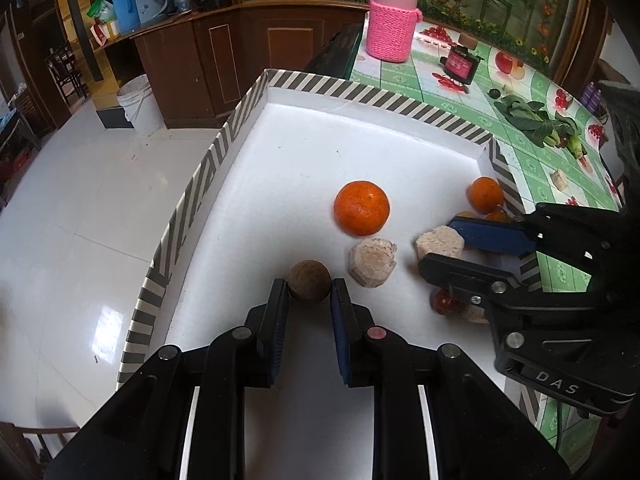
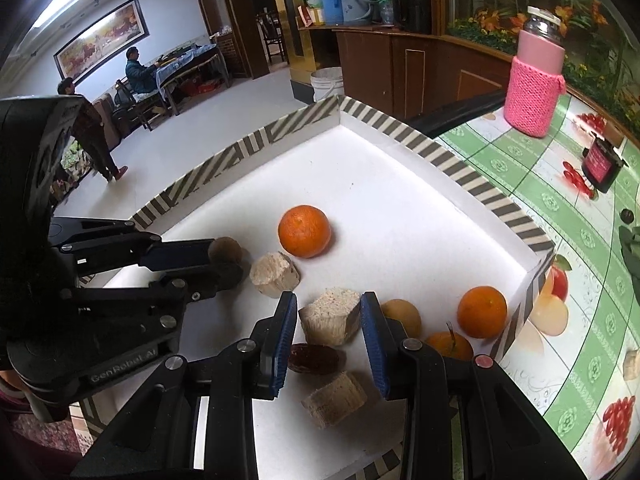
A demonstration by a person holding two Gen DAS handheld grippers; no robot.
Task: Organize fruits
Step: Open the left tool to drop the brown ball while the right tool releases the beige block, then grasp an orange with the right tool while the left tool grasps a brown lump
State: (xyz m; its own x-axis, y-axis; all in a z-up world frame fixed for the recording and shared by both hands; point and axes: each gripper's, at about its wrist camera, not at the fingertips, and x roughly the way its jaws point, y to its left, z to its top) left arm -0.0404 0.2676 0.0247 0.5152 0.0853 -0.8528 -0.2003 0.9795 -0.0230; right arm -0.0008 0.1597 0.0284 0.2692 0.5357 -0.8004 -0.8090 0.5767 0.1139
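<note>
Small brown fruit (image 1: 309,286) near the tray's (image 1: 208,168) left edge, clamped in the left gripper (image 1: 310,294), likely for sorting. Pale block (image 2: 330,316) toward the right edge, clamped in the right gripper (image 2: 329,320). Oranges (image 1: 361,208) loose mid-tray and by the right wall.

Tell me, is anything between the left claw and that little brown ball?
Nothing visible. The left claw already has the brown ball squeezed between its two fingers, low over the white tray. The nearest beige chunk lies just beside it, not in between.
</note>
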